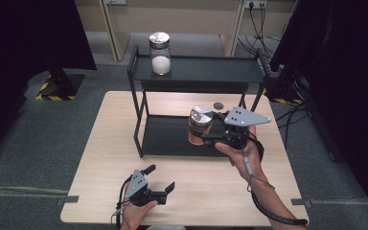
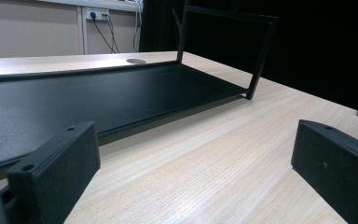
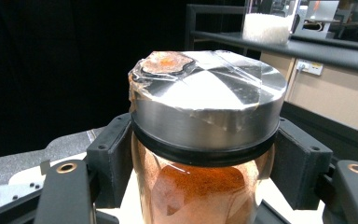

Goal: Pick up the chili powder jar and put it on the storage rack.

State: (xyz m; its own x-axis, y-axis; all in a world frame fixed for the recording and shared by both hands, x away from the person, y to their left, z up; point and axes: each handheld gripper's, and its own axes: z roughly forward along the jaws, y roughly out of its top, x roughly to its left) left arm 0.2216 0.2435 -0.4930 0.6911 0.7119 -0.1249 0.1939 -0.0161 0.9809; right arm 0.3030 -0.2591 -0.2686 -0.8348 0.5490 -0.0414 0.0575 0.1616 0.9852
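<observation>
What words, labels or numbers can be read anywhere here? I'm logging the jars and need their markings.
None: no readable text stands on anything.
Jar with orange powder, held in the right tool: no label; its metal lid bears only tape and a rusty stain.
Jar with white powder on the shelf's top level: no label visible.
Left tool: no markings.

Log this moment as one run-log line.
right tongs: shut on orange-powder glass jar with metal lid, at black two-tier shelf's lower tier | left tongs: open, empty, over wooden table
</observation>
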